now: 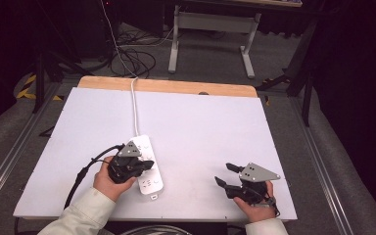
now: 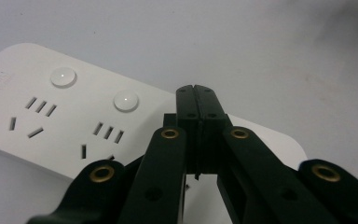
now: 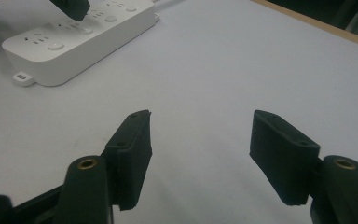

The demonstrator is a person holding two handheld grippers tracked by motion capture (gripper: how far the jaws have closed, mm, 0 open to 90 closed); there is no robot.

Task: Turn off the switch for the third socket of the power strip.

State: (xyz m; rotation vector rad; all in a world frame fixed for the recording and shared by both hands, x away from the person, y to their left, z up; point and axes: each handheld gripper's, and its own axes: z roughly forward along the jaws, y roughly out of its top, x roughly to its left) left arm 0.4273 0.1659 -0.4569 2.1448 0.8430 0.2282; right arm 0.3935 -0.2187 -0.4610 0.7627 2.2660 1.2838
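I see the power strip as smooth white plastic with a soft shine, and its round buttons look a little glossier. The table top seems a matt white board, and its far edge is bare light wood. My left gripper has matt black plastic jaws with brass-coloured rivets. The right gripper has dull black pads, rubber-like. The sleeve is pale cloth.
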